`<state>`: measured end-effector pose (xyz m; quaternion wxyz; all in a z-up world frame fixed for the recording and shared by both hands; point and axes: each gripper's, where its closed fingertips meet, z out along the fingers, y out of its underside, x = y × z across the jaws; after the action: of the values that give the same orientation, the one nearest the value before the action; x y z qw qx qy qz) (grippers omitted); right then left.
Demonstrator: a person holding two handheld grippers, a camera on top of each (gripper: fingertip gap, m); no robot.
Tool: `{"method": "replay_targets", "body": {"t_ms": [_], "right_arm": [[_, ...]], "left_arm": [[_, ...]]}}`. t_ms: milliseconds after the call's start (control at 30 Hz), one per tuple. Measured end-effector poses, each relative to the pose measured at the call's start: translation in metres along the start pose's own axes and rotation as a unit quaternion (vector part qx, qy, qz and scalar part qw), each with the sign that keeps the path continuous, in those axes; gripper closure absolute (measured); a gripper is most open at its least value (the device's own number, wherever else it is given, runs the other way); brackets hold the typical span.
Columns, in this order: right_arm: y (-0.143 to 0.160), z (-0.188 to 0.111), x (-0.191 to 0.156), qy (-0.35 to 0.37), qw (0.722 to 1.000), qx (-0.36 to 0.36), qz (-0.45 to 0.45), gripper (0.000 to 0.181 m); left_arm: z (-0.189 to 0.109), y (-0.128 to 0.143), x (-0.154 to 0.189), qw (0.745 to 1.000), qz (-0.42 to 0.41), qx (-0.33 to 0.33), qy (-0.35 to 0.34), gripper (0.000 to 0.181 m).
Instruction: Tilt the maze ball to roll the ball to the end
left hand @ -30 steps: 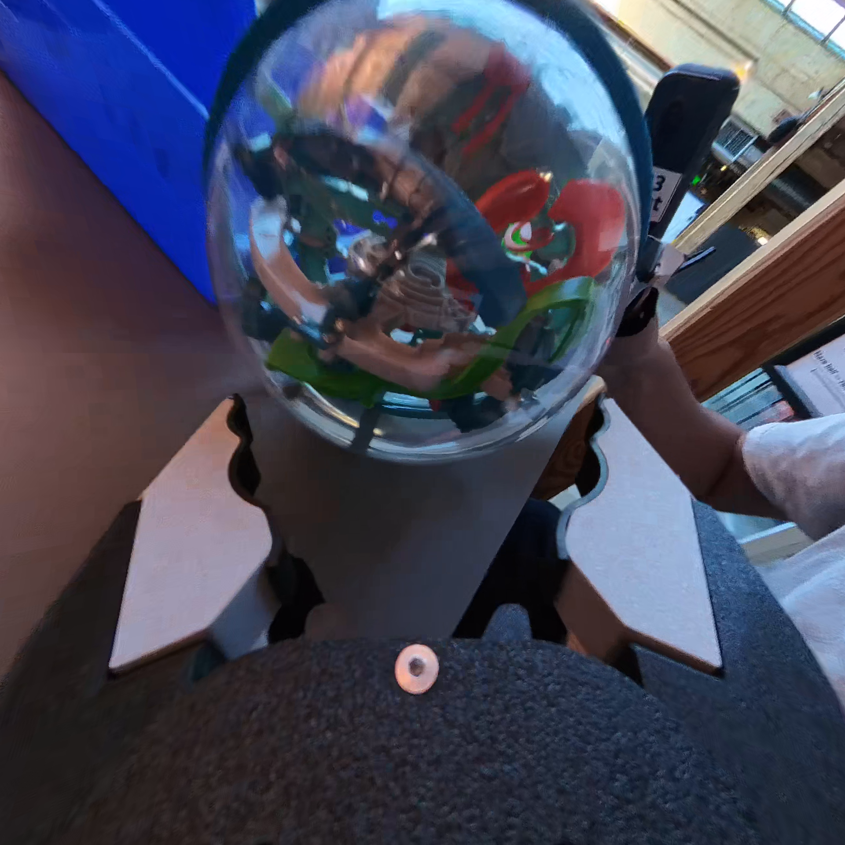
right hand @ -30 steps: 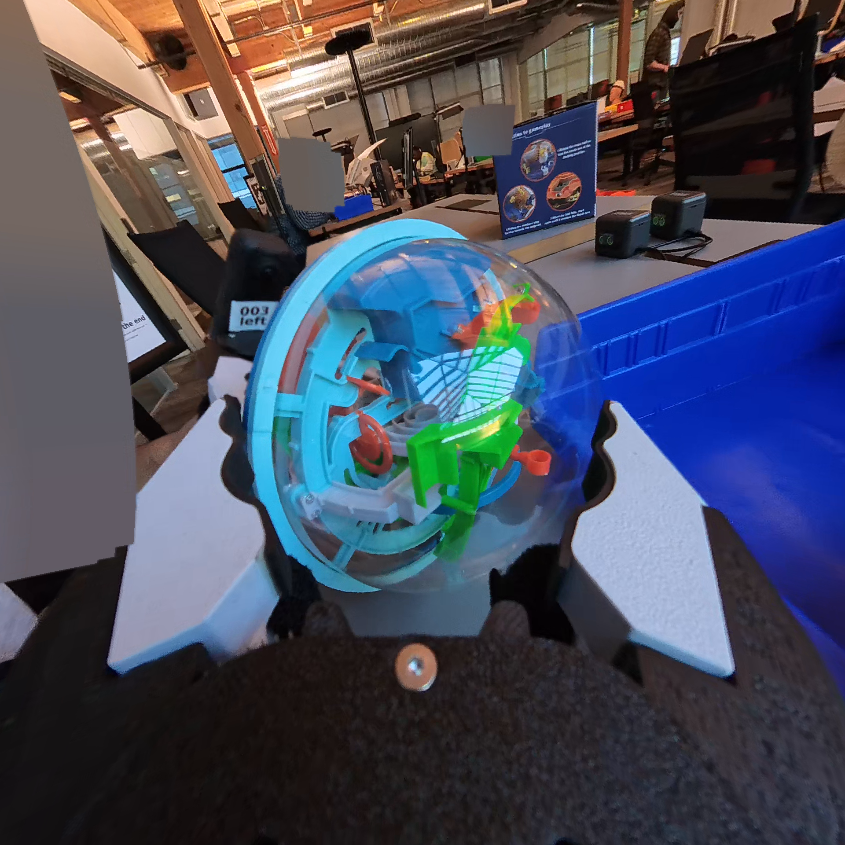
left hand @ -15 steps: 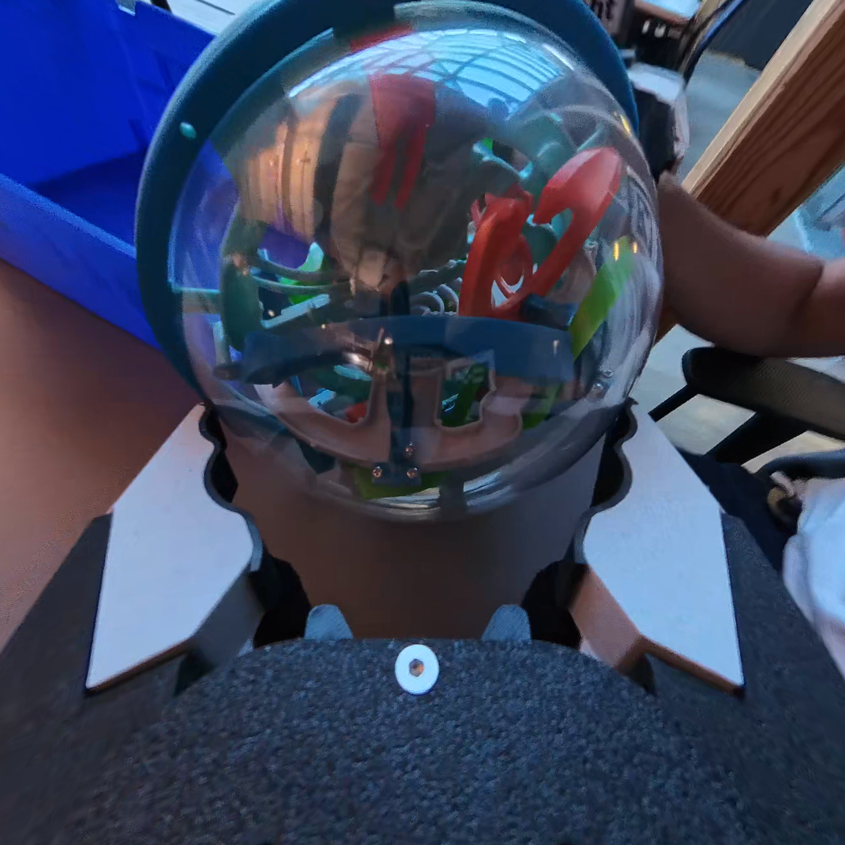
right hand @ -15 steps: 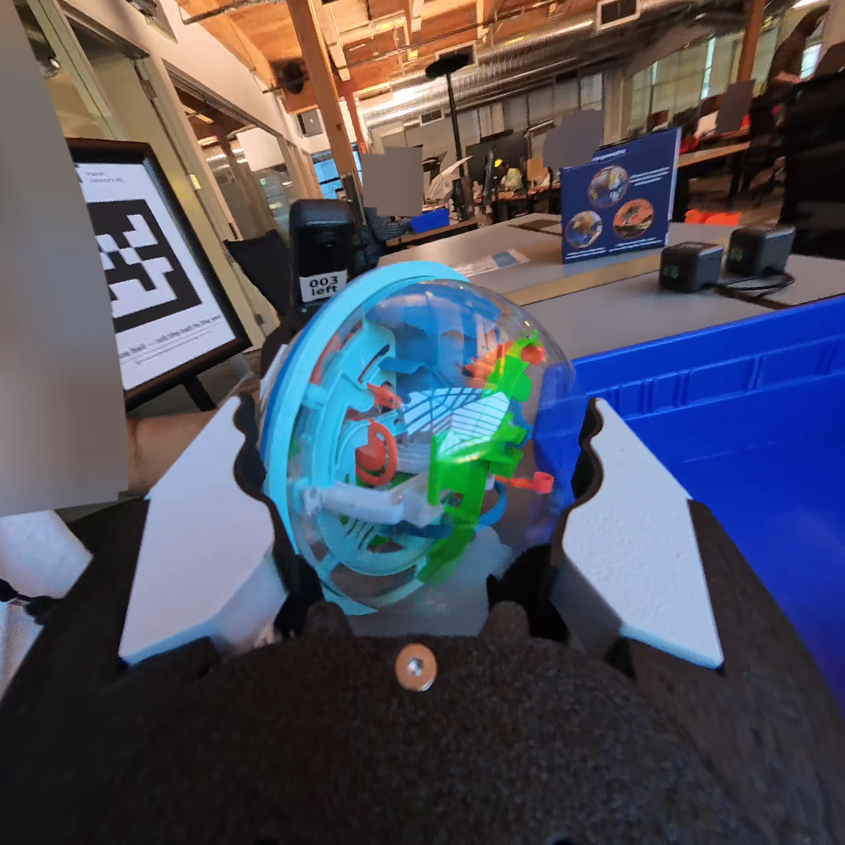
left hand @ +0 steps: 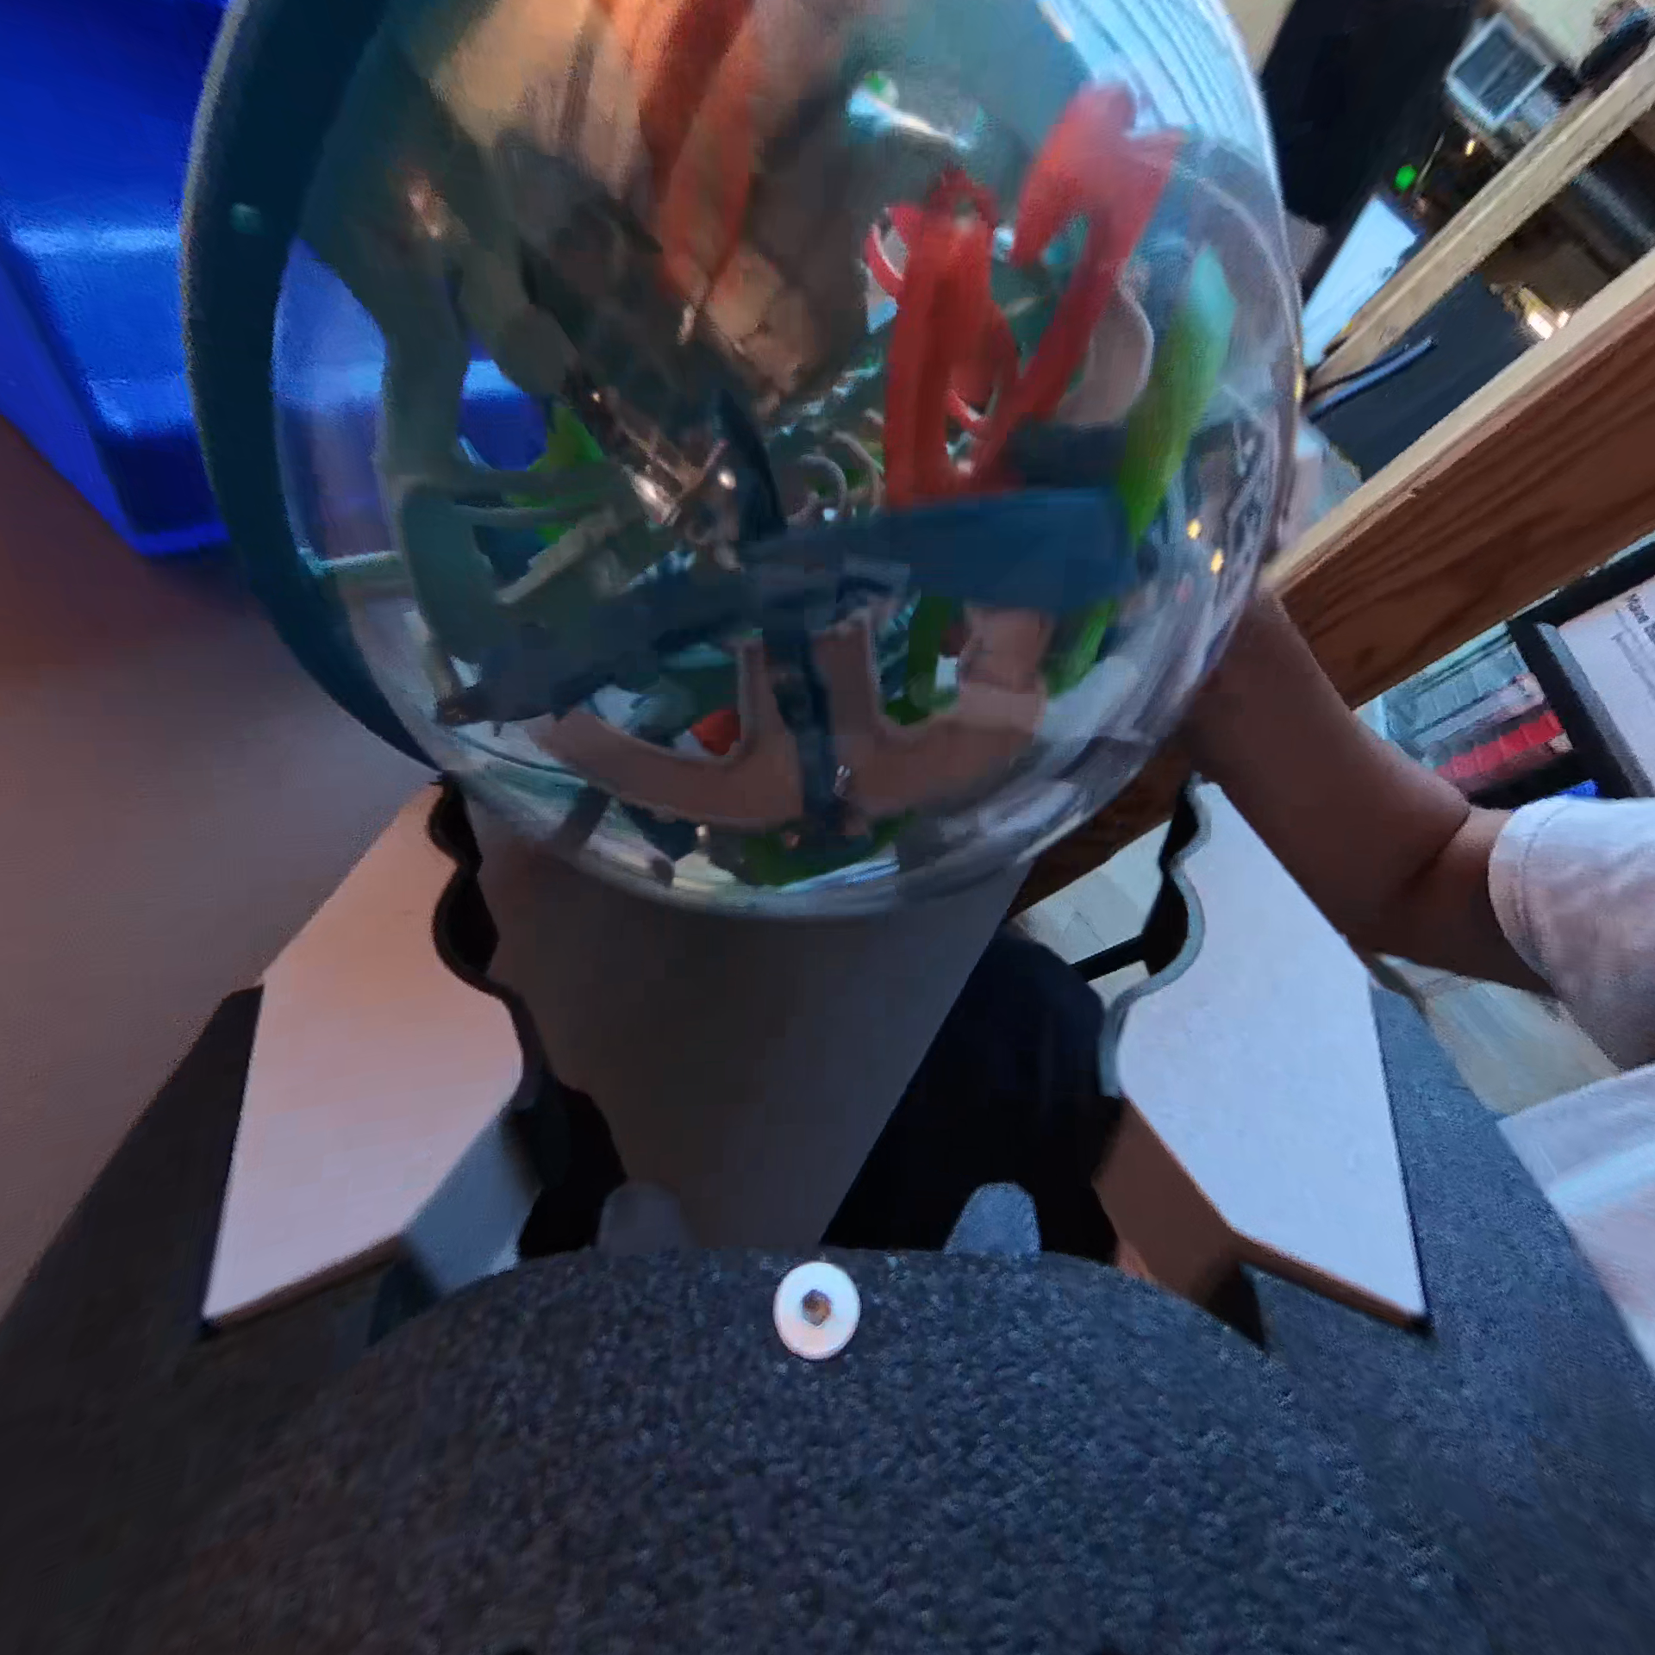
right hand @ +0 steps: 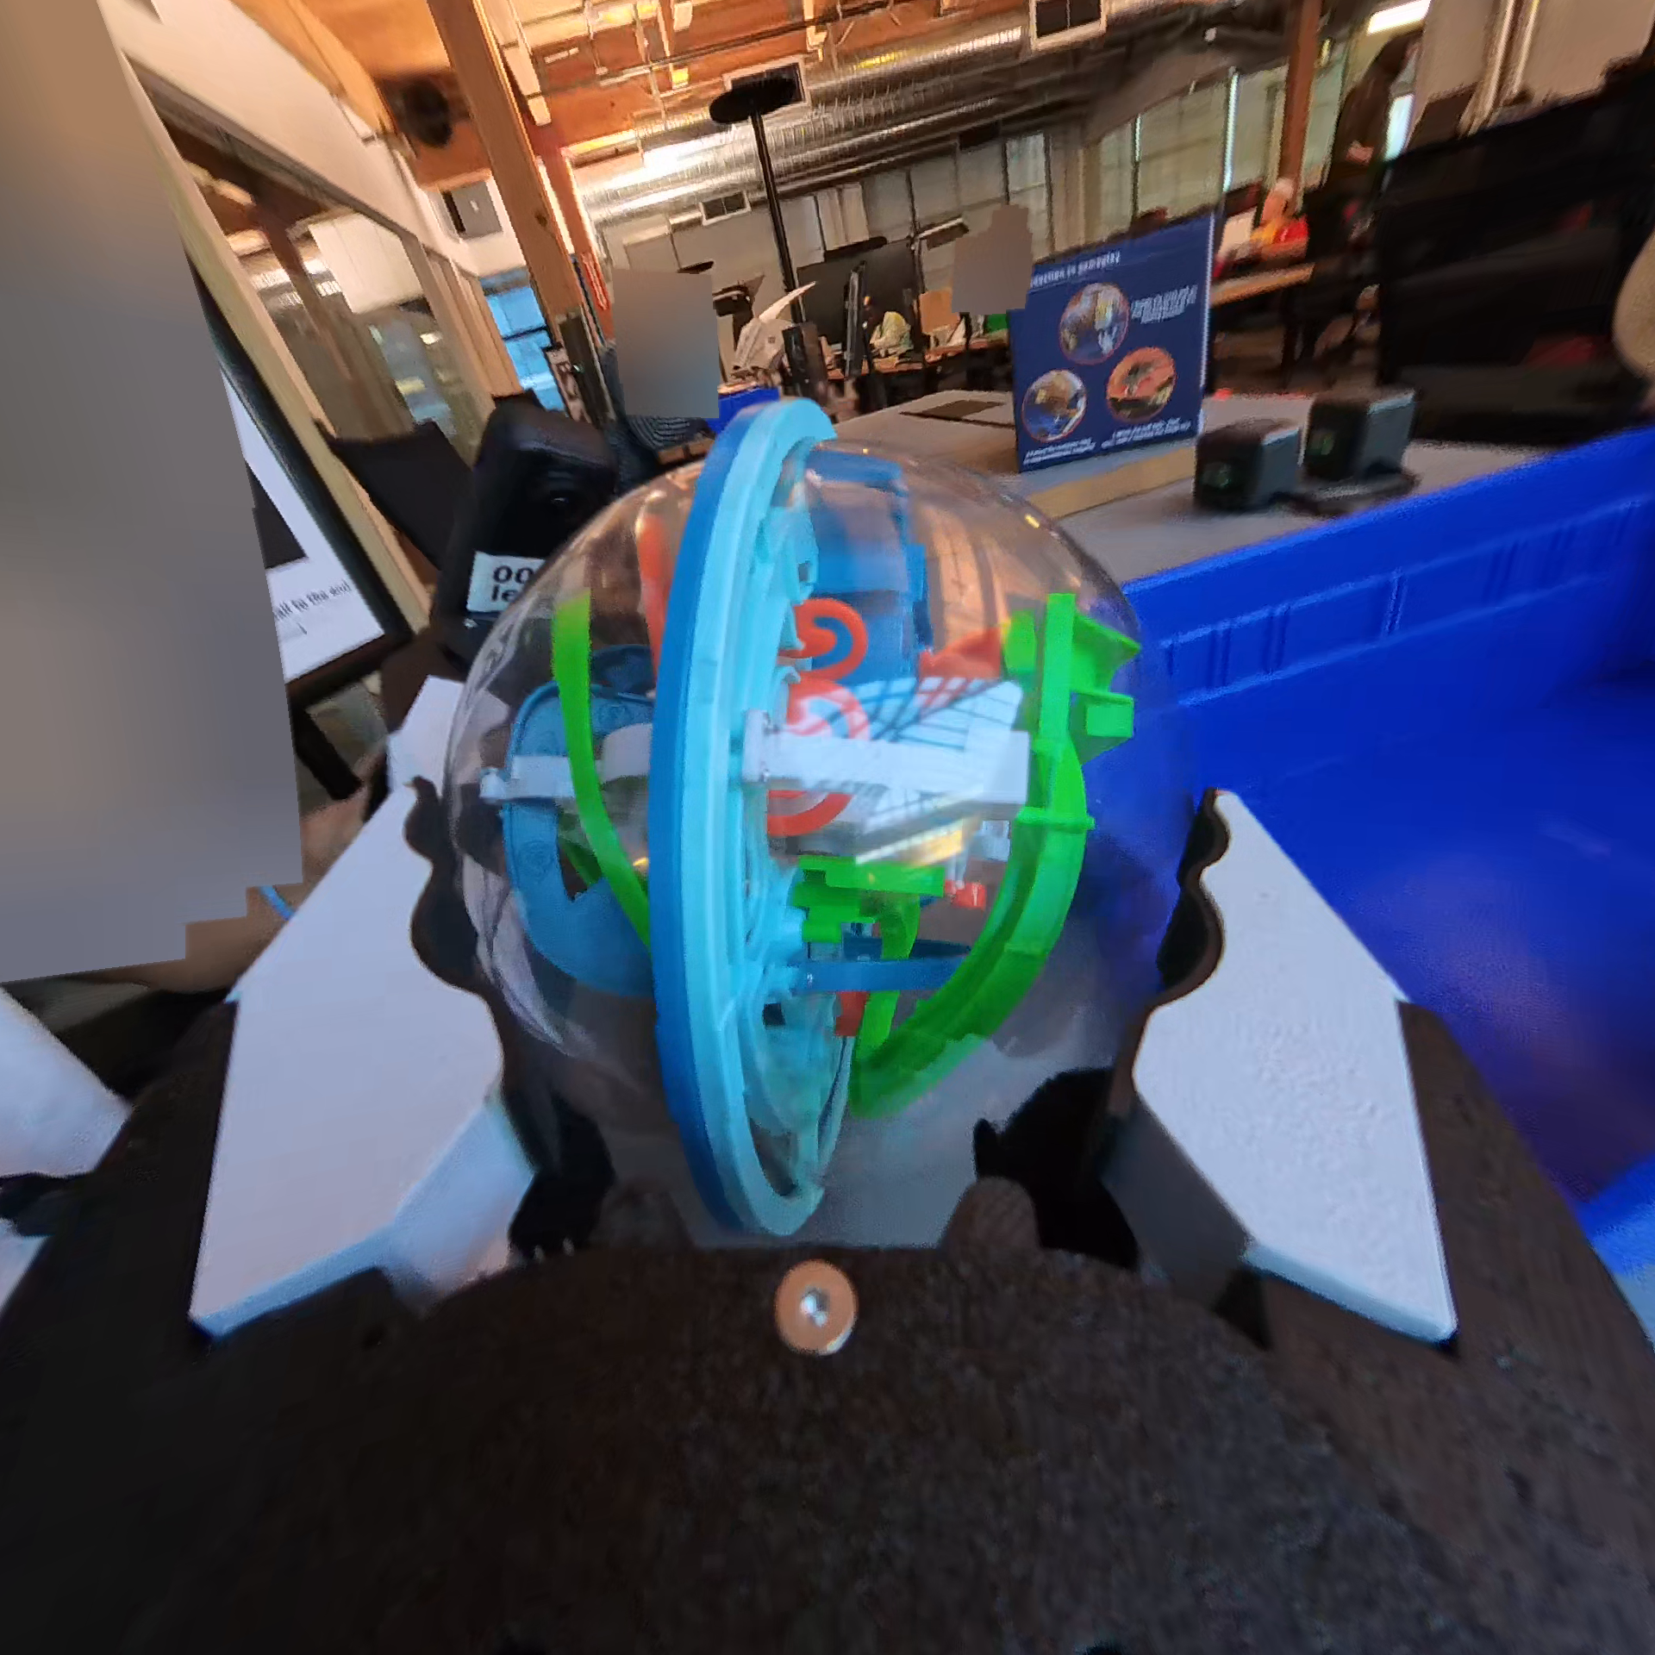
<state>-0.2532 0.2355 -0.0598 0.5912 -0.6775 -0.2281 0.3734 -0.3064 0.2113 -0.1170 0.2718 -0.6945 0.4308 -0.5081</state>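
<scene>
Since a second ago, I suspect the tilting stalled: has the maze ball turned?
Yes. In the right wrist view the maze ball has rotated: its light blue ring, earlier at the left edge away from the blue bin, now stands central, nearly edge-on.

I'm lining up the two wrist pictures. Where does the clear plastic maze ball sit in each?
Left wrist view: clear plastic maze ball fills the upper centre.
Right wrist view: maze ball at centre, between the jaws.
Shared landmark: blue plastic bin.

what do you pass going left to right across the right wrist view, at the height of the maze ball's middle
Framed sign → hand-held gripper's left finger → maze ball → its right finger → blue bin.
</scene>
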Motion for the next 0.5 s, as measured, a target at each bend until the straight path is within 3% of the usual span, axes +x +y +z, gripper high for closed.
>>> {"method": "replay_targets", "body": {"t_ms": [67, 133, 233, 333, 500], "right_arm": [[0.001, -0.002, 0.011, -0.003, 0.999, -0.001, 0.052, 0.028], [0.002, -0.002, 0.018, -0.015, 0.996, -0.003, 0.086, 0.028], [0.003, 0.004, 0.015, -0.050, 0.994, -0.004, 0.097, 0.028], [0.006, 0.009, 0.009, -0.071, 0.991, -0.019, 0.116, 0.028], [0.003, 0.011, 0.002, -0.073, 0.992, -0.025, 0.099, 0.028]], "left_arm": [[-0.007, -0.006, -0.010, 1.000, 0.023, 0.009, -0.008, 0.043], [-0.010, -0.013, -0.020, 1.000, 0.017, 0.004, -0.002, 0.022], [-0.006, -0.022, -0.018, 0.998, -0.003, -0.008, 0.059, 0.023], [0.003, -0.014, -0.014, 0.996, -0.019, -0.031, 0.085, 0.022], [0.000, -0.008, -0.009, 0.996, -0.021, -0.013, 0.091, 0.023]]}}
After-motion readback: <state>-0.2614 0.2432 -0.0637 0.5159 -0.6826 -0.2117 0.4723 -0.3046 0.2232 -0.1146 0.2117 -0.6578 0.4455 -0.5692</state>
